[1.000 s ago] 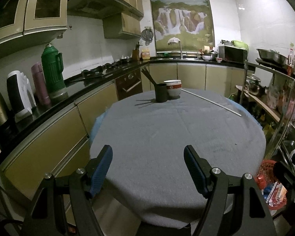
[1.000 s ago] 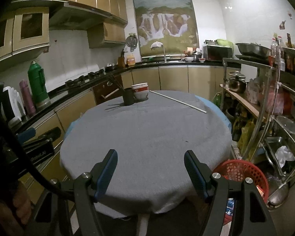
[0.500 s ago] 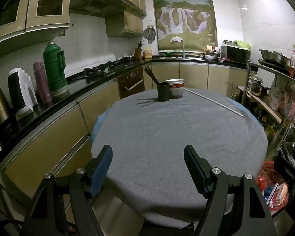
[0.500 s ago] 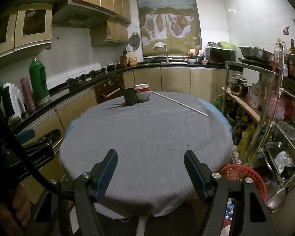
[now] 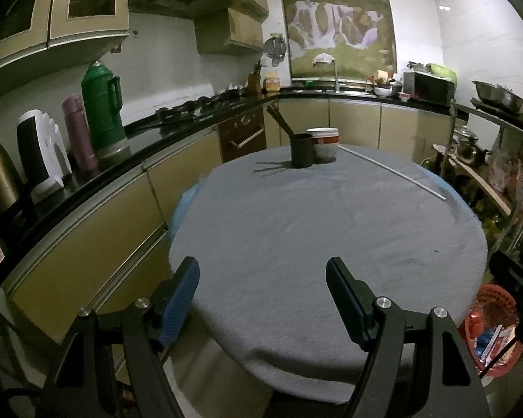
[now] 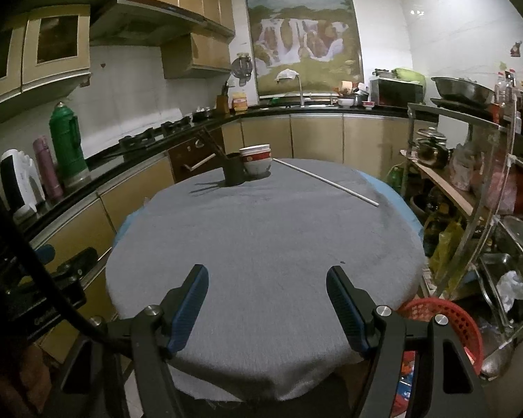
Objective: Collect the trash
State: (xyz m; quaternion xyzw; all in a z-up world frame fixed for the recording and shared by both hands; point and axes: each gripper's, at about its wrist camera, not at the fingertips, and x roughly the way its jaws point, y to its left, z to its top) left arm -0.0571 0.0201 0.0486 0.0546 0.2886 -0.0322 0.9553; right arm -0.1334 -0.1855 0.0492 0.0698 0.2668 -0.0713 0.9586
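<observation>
A round table with a grey cloth (image 5: 313, 230) fills the middle of both wrist views (image 6: 261, 237). A red mesh trash basket (image 6: 442, 317) with wrappers inside stands on the floor at the table's right; it also shows in the left wrist view (image 5: 491, 331). My left gripper (image 5: 261, 278) is open and empty over the table's near edge. My right gripper (image 6: 266, 284) is open and empty over the near edge too. No loose trash shows on the cloth, only a tiny dark speck (image 6: 341, 262).
A dark cup with chopsticks (image 6: 234, 174), stacked bowls (image 6: 257, 160) and a long white rod (image 6: 326, 182) sit at the table's far side. A counter with thermoses (image 5: 103, 111) runs on the left. A metal rack (image 6: 477, 188) stands on the right.
Both grippers have drawn back slightly and risen; the table looks a little farther. The jaws stayed open and empty.
</observation>
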